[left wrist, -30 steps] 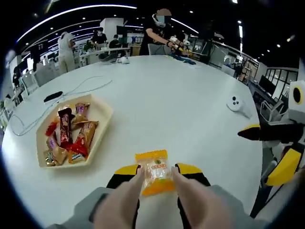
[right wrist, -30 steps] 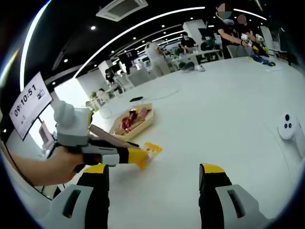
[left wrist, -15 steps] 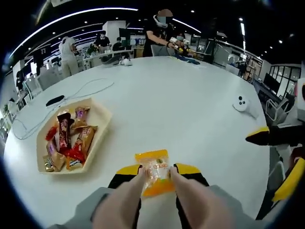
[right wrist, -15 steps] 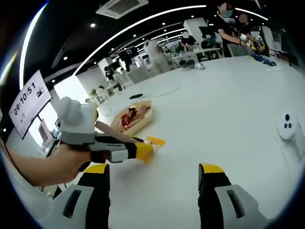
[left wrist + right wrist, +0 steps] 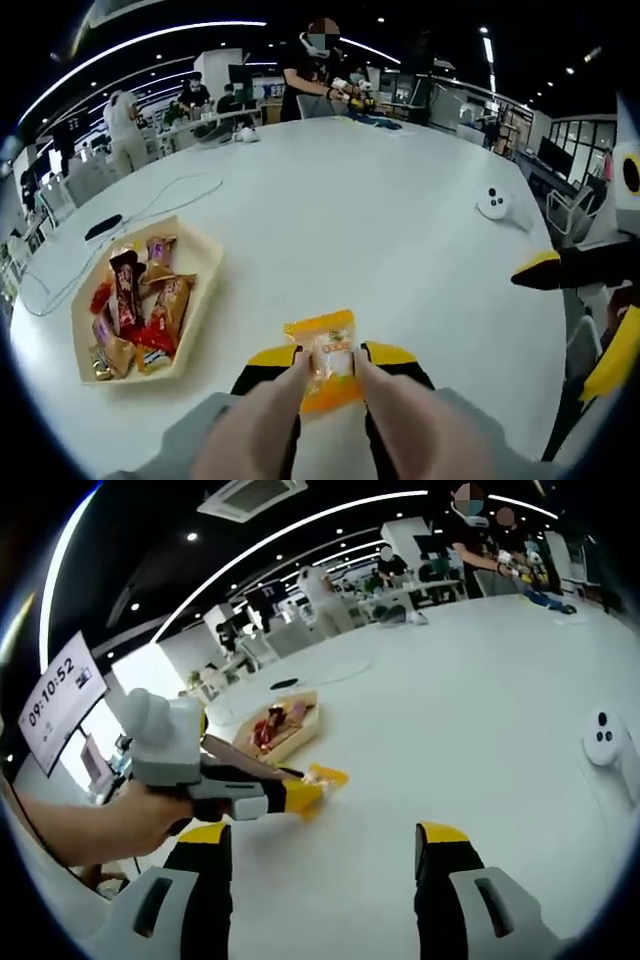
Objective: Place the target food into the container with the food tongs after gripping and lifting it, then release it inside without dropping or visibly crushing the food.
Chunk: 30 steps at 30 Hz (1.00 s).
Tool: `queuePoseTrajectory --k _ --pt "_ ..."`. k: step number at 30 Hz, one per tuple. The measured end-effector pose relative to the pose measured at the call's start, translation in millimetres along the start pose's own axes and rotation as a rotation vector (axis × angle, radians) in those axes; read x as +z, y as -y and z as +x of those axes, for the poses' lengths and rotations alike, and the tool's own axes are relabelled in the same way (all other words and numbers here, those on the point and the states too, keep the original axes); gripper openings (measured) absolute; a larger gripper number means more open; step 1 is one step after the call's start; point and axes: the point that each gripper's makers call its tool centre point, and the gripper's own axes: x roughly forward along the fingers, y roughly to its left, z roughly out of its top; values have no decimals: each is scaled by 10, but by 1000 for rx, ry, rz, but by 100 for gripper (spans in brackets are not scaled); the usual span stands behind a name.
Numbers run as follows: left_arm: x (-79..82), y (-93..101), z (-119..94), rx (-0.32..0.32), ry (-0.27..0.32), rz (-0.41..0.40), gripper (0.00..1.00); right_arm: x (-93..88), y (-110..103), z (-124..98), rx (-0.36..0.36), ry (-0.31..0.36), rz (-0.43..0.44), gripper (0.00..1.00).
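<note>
Food tongs, pale and long, are clamped between the jaws of the left gripper, and at their tips an orange snack packet is pinched and held just above the white bench. The bench, the largest thing seen, spreads ahead of both pairs of jaws. On it, well ahead and to the left of the left jaws, a cream tray is set, and wrapped sweets in red, brown and purple wrappers are piled inside it. The packet is apart from the tray, off to its right. Farther ahead and to the right of the left jaws a small white controller lies on the bench, and a dark phone-like slab with a thin white cable is seen beyond the tray.

In the right gripper view the left gripper is seen from the side, grasped by a hand, with the packet at the tong tips, ahead and to the left of the right jaws; the tray lies beyond it. The jaws of the right gripper are held wide apart with nothing between them, above bare bench. The controller lies to their right. A clock display is seen at the far left. People are seen standing at the far edge of the bench.
</note>
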Motion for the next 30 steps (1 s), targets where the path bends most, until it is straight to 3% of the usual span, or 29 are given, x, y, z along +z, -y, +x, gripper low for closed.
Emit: queuePoseTrajectory --k 2,5,10,13,16,22,30 --pt "16 18 5 -6 15 66 20 -7 -4 -8 0 0 3 75" --pt "13 13 9 -4 12 42 19 4 1 -21 -3 7 5 75" --pt "18 -32 -10 -20 12 -38 18 19 16 -42 -10 20 14 75" --pt "-18 -50 -64 -24 2 -168 18 28 24 -58 -14 26 16 74" --pt "-60 -29 -135 -41 20 -233 18 31 37 -63 -16 29 20 74" --pt "-99 -13 -227 -34 23 -238 17 67 39 -40 -11 43 44 74" --pt "-9 -141 -426 -24 58 -247 18 56 -165 112 40 35 42 74"
